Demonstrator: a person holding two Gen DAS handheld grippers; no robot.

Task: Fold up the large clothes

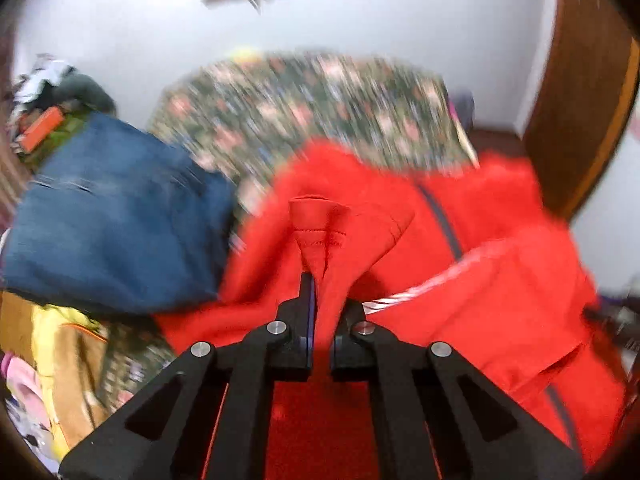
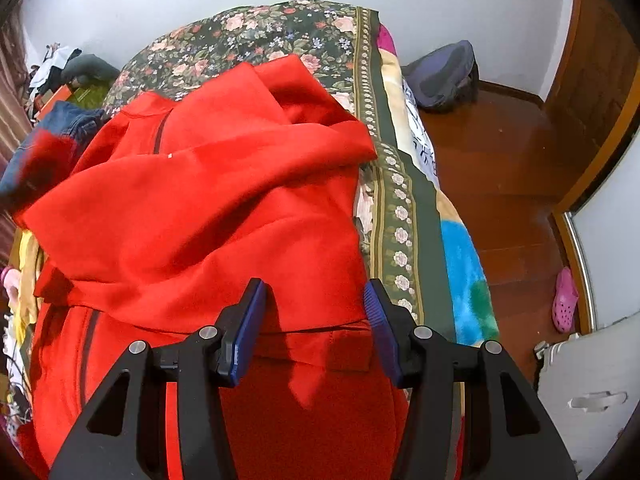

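Observation:
A large red jacket [image 2: 208, 200] with a dark zipper lies rumpled on the floral bedspread [image 2: 280, 32]. My left gripper [image 1: 325, 292] is shut on a fold of the red jacket [image 1: 360, 216], with a hemmed edge sticking up between the jaws; that view is blurred. My right gripper [image 2: 316, 300] is open and empty, its blue pads [image 2: 252, 320] spread just above the jacket's near part, close to the bed's right side.
Blue jeans [image 1: 112, 216] lie left of the jacket, also visible in the right wrist view [image 2: 64, 128]. Yellow and tan clothes [image 1: 64, 352] lie at the near left. A backpack [image 2: 444, 76] sits on the wooden floor [image 2: 500, 168]; a pink shoe [image 2: 564, 300] lies by a door.

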